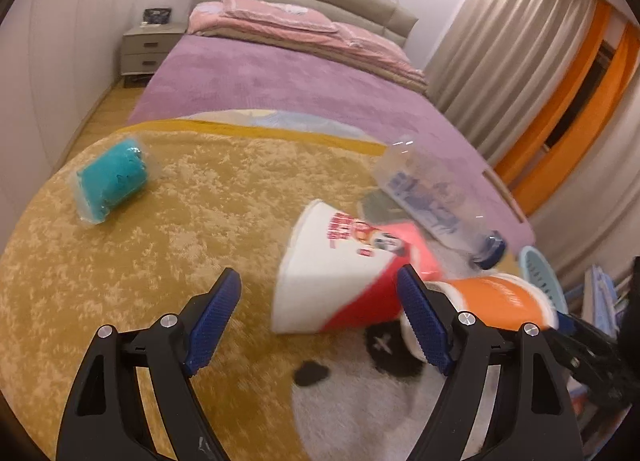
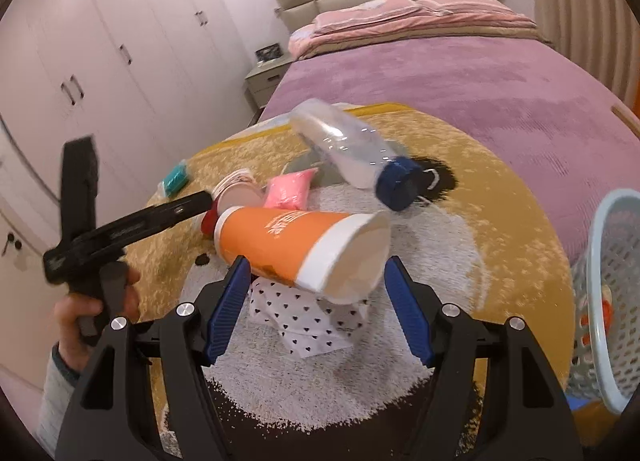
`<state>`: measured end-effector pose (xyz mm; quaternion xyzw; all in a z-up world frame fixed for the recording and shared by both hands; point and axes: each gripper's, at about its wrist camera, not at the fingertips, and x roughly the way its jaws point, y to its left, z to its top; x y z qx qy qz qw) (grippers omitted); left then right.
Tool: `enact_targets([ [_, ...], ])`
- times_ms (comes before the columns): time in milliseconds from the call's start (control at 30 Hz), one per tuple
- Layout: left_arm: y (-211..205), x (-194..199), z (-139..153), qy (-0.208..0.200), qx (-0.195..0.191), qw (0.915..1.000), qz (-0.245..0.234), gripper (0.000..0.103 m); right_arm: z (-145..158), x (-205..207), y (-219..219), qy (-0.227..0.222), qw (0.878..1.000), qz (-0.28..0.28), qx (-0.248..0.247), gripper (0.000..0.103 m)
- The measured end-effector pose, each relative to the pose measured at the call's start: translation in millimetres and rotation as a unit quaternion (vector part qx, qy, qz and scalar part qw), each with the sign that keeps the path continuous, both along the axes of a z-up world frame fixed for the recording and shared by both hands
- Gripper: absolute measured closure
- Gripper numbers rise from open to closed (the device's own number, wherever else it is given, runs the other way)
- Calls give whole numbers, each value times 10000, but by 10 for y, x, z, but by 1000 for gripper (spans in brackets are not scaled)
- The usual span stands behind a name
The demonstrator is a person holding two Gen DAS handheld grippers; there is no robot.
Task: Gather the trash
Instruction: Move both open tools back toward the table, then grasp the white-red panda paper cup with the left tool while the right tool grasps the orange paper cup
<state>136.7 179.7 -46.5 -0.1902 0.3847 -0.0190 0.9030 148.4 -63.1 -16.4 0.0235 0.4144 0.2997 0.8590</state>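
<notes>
Both grippers stand with their blue-padded fingers spread apart; neither clamps anything. The left gripper (image 1: 320, 315) hangs low over a round yellow plush rug with a white animal face (image 1: 160, 261), which lies across the foot of a bed with a purple cover (image 1: 280, 81). The right gripper (image 2: 318, 303) is positioned over the white centre of the same rug.

The trash lies scattered on the rug:
- An orange-and-white paper cup (image 2: 296, 247) lies on its side, open mouth toward the right gripper, between that gripper's fingers but not touched by either as far as can be seen.
- Under this cup sits a white wrapper printed with small black hearts (image 2: 312, 321).
- A red-and-white printed paper cup (image 1: 344, 273) lies on its side just beyond the left gripper's right finger.
- A clear plastic bottle with a dark blue cap (image 2: 352, 155) lies tilted beyond both cups.
- A pink packet (image 2: 288, 191) lies beside the bottle.
- A teal item in clear film (image 1: 110, 181) lies well apart, near the rug's left edge.

A pale blue perforated plastic basket (image 2: 608, 301) stands at the rug's right edge.
</notes>
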Motion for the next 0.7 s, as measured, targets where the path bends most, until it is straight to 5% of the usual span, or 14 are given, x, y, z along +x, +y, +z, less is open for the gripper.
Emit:
enact_targets([
  [133,76,52,-22,-85,-315,9995,-26,26,7,-83,131,-197,9994,222,-161,48],
  [200,53,53,-20,-118,-301,9994,-100,31,-10,-130,189,-237,9988,343,-261,68],
  [233,37,44,-6,-149,-304,9993,-159,33,-21,-154,208,-237,9986,397,-271,71],
  [300,0,9,20,-189,-416,9985,-313,42,-44,-193,204,-225,9985,431,-250,74],
  [600,-143,-287,164,-738,-1280,9830,-1088,44,-45,-349,116,-260,9985,464,-105,83],
  [700,-260,-271,169,-730,-1162,9837,-1162,44,-44,-339,135,-255,9988,411,-123,83],
])
